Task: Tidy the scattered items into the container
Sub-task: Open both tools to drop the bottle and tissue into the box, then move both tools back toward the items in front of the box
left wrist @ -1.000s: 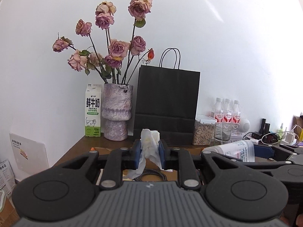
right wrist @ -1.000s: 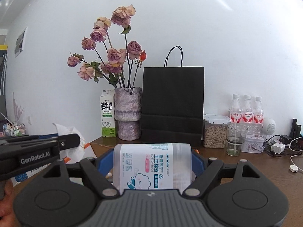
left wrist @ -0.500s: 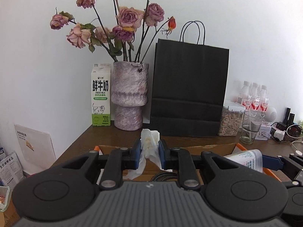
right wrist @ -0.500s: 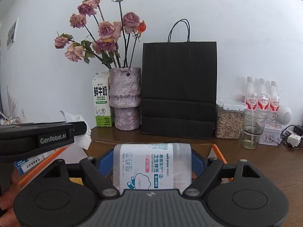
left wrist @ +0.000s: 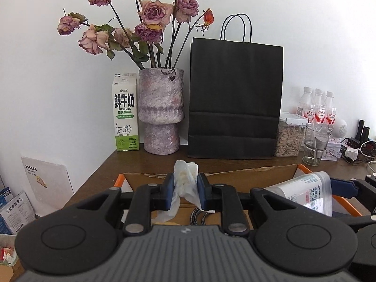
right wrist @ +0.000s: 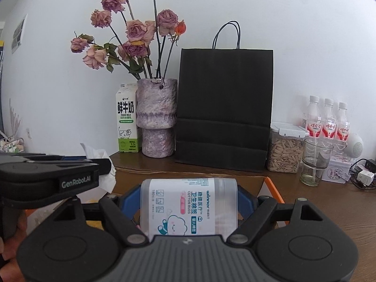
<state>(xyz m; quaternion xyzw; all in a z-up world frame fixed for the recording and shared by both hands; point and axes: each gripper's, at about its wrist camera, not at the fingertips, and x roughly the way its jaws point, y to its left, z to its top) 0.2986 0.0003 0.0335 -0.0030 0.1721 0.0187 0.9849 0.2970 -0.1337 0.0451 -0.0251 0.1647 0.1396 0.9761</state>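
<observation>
A crumpled white tissue (left wrist: 185,176) stands between the blue pads of my left gripper (left wrist: 186,185). Its jaws are opening, and both pads still touch the tissue. My right gripper (right wrist: 188,195) is shut on a clear cotton-bud jar (right wrist: 188,204) that lies sideways. Both grippers hover over an open cardboard box (left wrist: 249,171) with orange edges. The jar (left wrist: 305,192) and the right gripper (left wrist: 352,185) show at the right of the left wrist view. In the right wrist view, the left gripper (right wrist: 47,176) and the tissue (right wrist: 98,155) are at the left.
A braided cable (left wrist: 199,213) lies inside the box. Behind it along the wall stand a milk carton (left wrist: 124,112), a vase of dried roses (left wrist: 161,110), a black paper bag (left wrist: 235,98), a seed jar (left wrist: 289,136), a glass (left wrist: 316,145) and water bottles (left wrist: 317,108). Chargers and cords (left wrist: 354,148) lie far right.
Both grippers moved forward and lower, from short of the box to over it. The left pads now stand slightly wider around the tissue. The jar stays gripped.
</observation>
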